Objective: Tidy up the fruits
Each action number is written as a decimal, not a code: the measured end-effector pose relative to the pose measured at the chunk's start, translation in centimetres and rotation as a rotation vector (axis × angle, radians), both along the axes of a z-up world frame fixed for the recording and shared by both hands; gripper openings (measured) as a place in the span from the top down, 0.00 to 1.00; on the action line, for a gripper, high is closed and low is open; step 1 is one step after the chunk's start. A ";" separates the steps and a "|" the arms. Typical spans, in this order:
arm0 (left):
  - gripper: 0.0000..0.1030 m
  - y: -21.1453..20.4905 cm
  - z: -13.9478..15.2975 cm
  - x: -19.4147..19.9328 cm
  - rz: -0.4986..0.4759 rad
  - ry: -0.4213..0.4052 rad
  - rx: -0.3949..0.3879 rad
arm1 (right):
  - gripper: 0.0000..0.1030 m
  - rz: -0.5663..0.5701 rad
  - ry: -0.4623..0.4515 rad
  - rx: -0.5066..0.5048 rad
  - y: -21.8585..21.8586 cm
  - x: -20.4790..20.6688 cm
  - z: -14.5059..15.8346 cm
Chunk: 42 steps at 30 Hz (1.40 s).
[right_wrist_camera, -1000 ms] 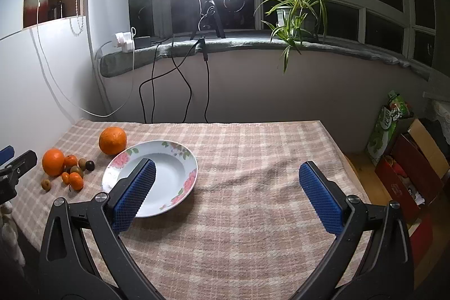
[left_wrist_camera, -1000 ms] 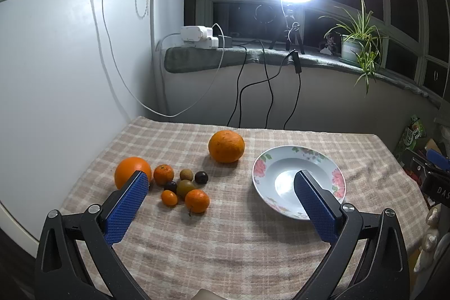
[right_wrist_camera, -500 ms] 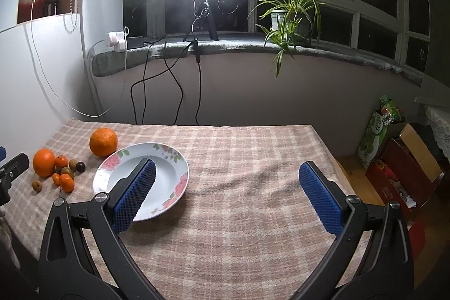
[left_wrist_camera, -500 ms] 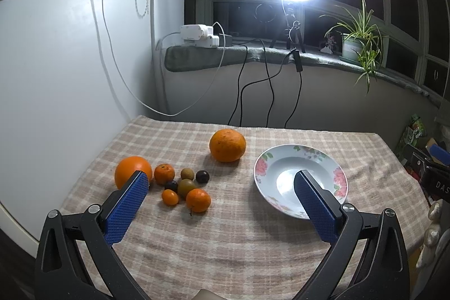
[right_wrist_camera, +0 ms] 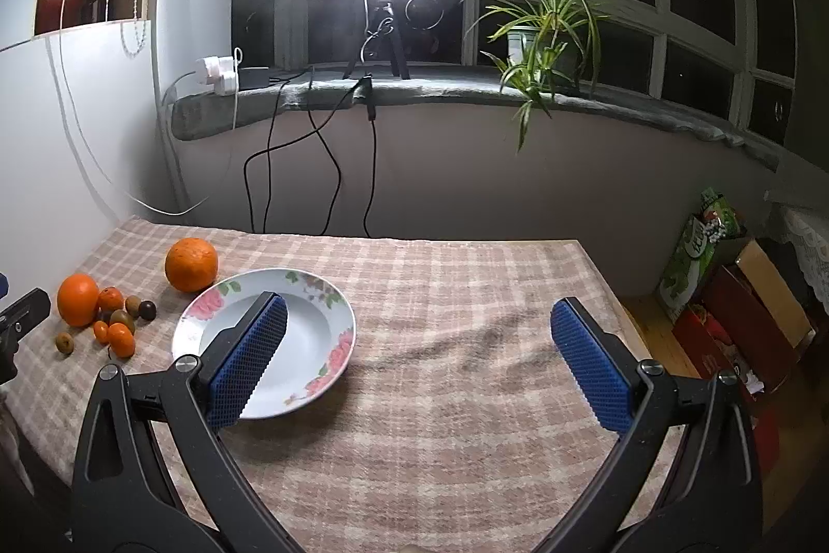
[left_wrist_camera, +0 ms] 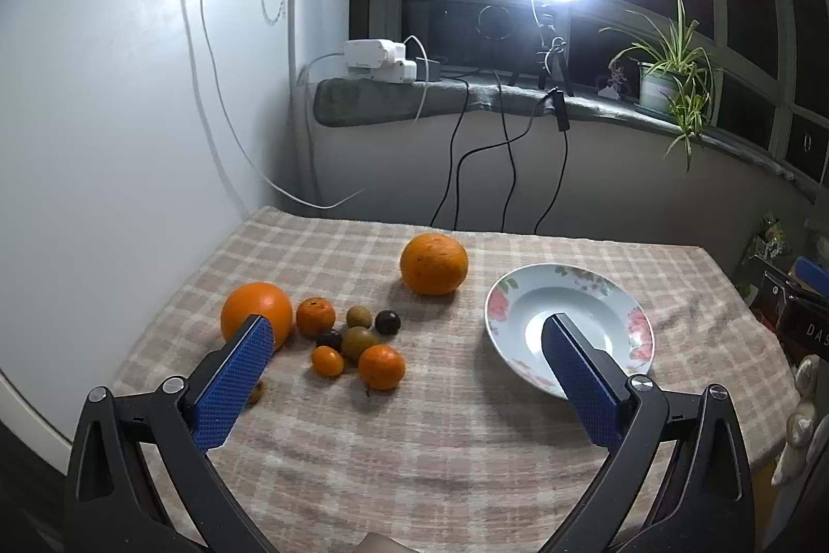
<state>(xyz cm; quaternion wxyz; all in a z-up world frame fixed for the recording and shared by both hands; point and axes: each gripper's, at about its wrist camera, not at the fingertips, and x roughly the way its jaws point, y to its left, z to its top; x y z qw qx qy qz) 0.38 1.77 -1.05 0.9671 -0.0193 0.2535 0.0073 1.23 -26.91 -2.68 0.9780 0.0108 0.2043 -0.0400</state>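
Both hand-held grippers, left (left_wrist_camera: 404, 353) and right (right_wrist_camera: 414, 335), are held spread and empty above the surface (right_wrist_camera: 466, 397). Fruits (left_wrist_camera: 357, 340) are clustered at the plate's (left_wrist_camera: 611, 294) 9 o'clock.

A matt woven checked tablecloth (left_wrist_camera: 466, 423) carries a glossy glazed plate (left_wrist_camera: 640, 325) and dimpled oranges (left_wrist_camera: 434, 264).

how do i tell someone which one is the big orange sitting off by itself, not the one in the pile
Start at the white floral plate on the checked tablecloth. Just beyond its left rim, toward the wall with the hanging cables, sits the lone orange. The other big orange sits further left against a cluster of small fruits; the lone one touches nothing and has duller, dimpled skin.
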 end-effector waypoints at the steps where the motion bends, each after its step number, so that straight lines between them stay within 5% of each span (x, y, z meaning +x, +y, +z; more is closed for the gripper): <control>1: 0.00 0.2 0.0 0.0 0.004 0.001 0.000 | 0.00 0.004 -0.001 -0.003 0.2 0.1 0.0; 11: 0.01 3.0 -0.7 -0.4 0.058 0.026 0.003 | 0.00 0.067 0.011 -0.019 2.5 1.4 0.1; 21: 0.01 7.5 -3.1 -0.9 0.114 0.119 -0.006 | 0.00 0.265 0.074 -0.014 6.8 4.0 0.3; 32: 0.21 11.8 -5.8 -0.1 0.148 0.197 -0.074 | 0.00 0.567 0.160 0.012 13.9 5.5 -1.5; 37: 0.34 13.0 -6.9 0.4 0.137 0.219 -0.120 | 0.00 0.666 0.213 -0.079 17.8 5.8 -2.2; 42: 0.43 13.5 -7.5 1.0 0.114 0.237 -0.157 | 0.12 0.737 0.263 -0.118 20.4 6.5 -3.2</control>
